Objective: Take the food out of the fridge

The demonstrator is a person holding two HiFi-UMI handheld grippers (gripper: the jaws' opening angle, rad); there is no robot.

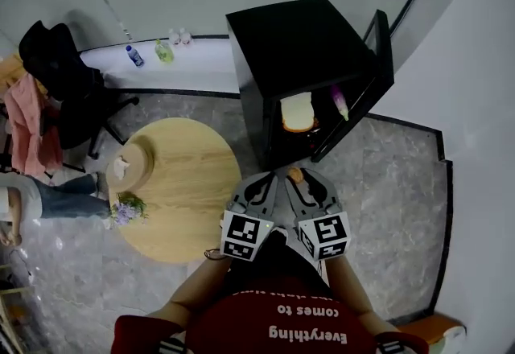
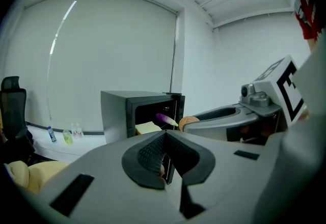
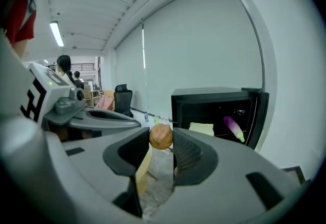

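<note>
Before the open fridge (image 1: 298, 47), the right gripper (image 3: 160, 142) has its jaws clamped on a round brown bun (image 3: 161, 135); the left gripper (image 2: 165, 137) keeps its jaws together.

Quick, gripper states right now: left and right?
Left gripper: closed, nothing between its jaws.
Right gripper: closed on a round brown food item.

Left of centre: round wooden bench (image 1: 189, 175), carrying a straw hat (image 1: 131, 166) and purple flowers (image 1: 127, 210) at its left edge. Behind, black office chair (image 1: 64, 79) beside pink clothing (image 1: 28, 135). On white ledge (image 1: 201, 63), blue bottle (image 1: 134, 55) and green bottle (image 1: 164, 51).
</note>
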